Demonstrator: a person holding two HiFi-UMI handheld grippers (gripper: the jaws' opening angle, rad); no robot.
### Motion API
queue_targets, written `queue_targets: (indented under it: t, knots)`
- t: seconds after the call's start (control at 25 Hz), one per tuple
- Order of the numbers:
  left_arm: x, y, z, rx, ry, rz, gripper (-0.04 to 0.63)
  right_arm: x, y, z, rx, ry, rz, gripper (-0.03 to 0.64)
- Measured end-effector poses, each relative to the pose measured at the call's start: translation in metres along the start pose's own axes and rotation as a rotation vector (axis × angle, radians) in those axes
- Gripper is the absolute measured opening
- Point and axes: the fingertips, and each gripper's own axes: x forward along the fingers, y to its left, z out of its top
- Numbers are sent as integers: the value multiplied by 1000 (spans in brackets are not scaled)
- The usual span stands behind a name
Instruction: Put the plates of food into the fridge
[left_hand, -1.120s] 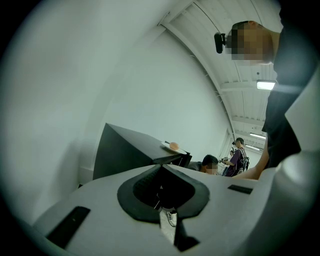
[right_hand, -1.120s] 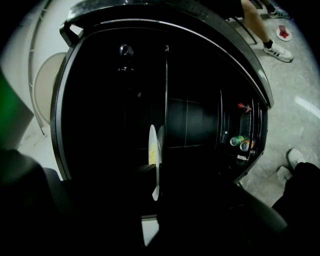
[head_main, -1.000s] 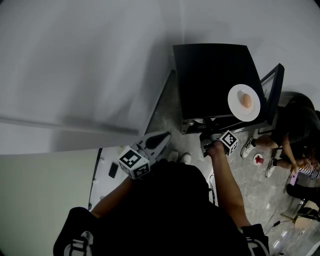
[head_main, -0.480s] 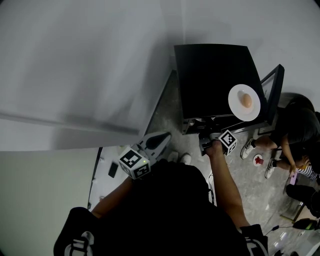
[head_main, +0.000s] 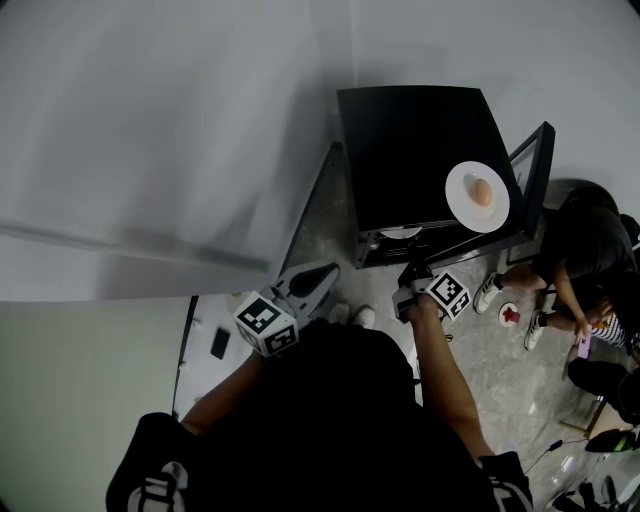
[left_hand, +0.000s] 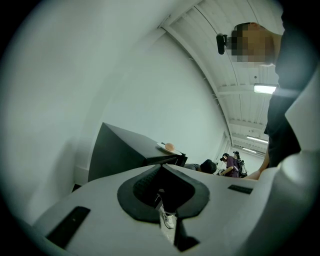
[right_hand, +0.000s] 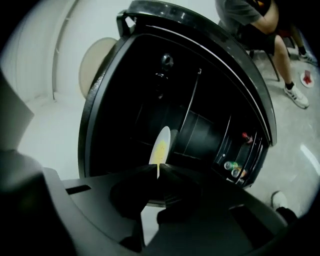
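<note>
White plate (right_hand: 160, 144) of yellow food, seen edge-on, its rim clamped in the right gripper's (right_hand: 157, 168) fingers, juts ahead into the open fridge (right_hand: 210, 115), whose dark interior hides detail. The left gripper's (left_hand: 162, 166) fingers are together, holding nothing.

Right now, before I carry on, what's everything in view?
fridge: 1, black, by the white wall, door open
top plate: 1, white with orange food, on the fridge's top
held plate: 1, white with yellow food, inside the fridge
door items: a few, too small to name, on the door shelf
disc: 1, white with a red shape, on the floor right of the fridge
seated person: 1, dark top, right of the fridge
left gripper: 1, grey, jaws together, empty, left of the fridge
right gripper: 1, dark, jaws closed on the held plate's rim
</note>
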Motion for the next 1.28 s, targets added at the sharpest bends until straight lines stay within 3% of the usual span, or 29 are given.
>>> queue_targets:
  t: [0.16,1.0,1.28]
  knots:
    - [4,-7,-2,4,3,-24,25,-13,14,-2,-61,-6,54,26]
    - [-1,-14,0,27,-17,-70,23,-90,155,-44,-692,-1,347,25]
    - [-1,-24,-2,75,-2,-86,23,-118,177,-48,-732,-22,369,25]
